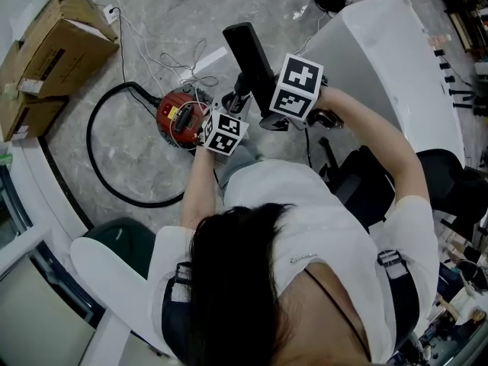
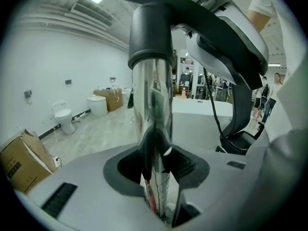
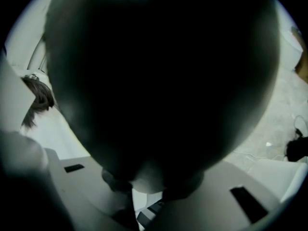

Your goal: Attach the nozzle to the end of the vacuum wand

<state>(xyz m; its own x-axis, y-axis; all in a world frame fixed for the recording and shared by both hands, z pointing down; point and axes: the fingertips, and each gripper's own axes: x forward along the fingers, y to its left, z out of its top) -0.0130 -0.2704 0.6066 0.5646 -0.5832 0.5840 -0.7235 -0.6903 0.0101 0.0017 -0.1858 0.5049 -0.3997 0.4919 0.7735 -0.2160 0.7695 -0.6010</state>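
In the head view the person holds both grippers up in front of the chest. My left gripper is shut on the chrome vacuum wand, which rises between its jaws in the left gripper view. The black nozzle sits over the wand's upper end, its round collar covering the tube. My right gripper comes in from the right, shut on the nozzle. In the right gripper view the dark nozzle body fills nearly all of the picture, and only its lower end shows between the jaws.
The red vacuum body lies on the floor below the grippers, its black hose looping to the left. Cardboard boxes stand at the far left. A white table and a black chair are on the right.
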